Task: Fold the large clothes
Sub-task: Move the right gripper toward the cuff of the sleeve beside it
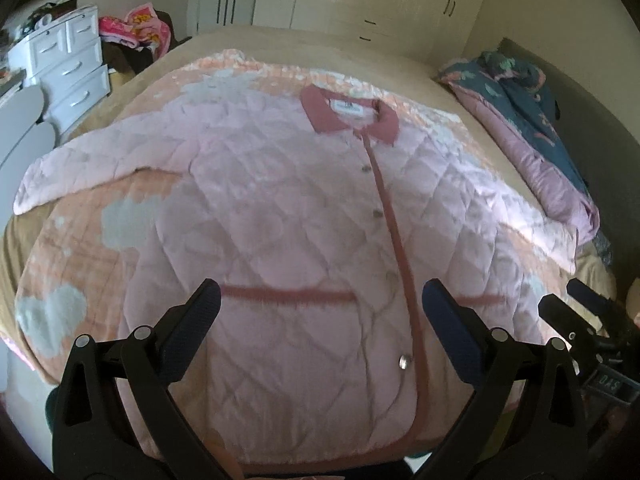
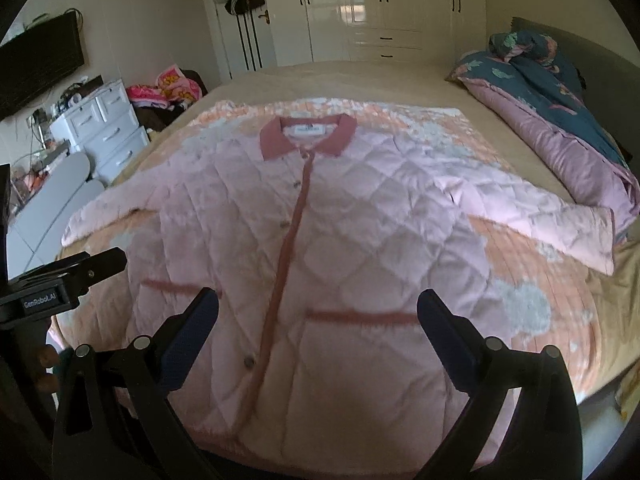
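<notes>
The jacket [image 2: 320,248] is lying flat and face up on a blanket [image 2: 532,280] spread over the bed [image 2: 360,76], its long axis running straight away from both grippers: hem nearest, collar [image 2: 308,136] farthest. The left gripper [image 1: 320,308] is hovering over the hem on the jacket's left half, the right gripper [image 2: 318,312] over the right half, so each sleeve is lying out to the side of the nearer hand. Both are standing with fingers spread wide and gripping nothing.

The jacket is pale pink and quilted, buttoned shut, with darker rose trim on the collar, front strip and two pocket edges. Both sleeves are stretching outward and slightly toward the hem, so folding looks not yet begun. A bunched quilt [image 2: 560,112] is sitting just beside the right sleeve cuff [image 2: 596,236].
</notes>
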The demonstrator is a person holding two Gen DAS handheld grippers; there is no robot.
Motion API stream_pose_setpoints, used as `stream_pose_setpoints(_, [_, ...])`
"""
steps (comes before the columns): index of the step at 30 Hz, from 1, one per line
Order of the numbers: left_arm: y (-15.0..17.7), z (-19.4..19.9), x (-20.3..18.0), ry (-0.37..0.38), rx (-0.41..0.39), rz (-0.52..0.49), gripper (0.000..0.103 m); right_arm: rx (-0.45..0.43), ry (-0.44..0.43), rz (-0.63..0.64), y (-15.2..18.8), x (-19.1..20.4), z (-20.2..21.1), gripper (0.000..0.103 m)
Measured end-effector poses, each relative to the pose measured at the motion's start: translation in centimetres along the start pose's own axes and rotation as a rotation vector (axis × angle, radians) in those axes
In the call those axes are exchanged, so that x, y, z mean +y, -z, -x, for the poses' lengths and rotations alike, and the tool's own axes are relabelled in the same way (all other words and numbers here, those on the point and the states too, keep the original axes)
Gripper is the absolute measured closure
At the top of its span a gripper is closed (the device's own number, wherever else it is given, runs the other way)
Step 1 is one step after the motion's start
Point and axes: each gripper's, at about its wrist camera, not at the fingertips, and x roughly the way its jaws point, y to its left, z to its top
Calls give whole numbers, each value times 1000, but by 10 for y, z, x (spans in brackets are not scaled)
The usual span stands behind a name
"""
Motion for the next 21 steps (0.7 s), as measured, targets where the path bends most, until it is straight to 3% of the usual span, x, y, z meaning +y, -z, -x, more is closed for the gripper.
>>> stream_pose_setpoints(9, [-53,-5,2,4,-29,13,8,-16,-6,-20,-45,-8,-13,4])
stream_pose_setpoints(21, [-91,-21,-9,30,-25,16,8,-46,18,-60,-79,-28,-24,4])
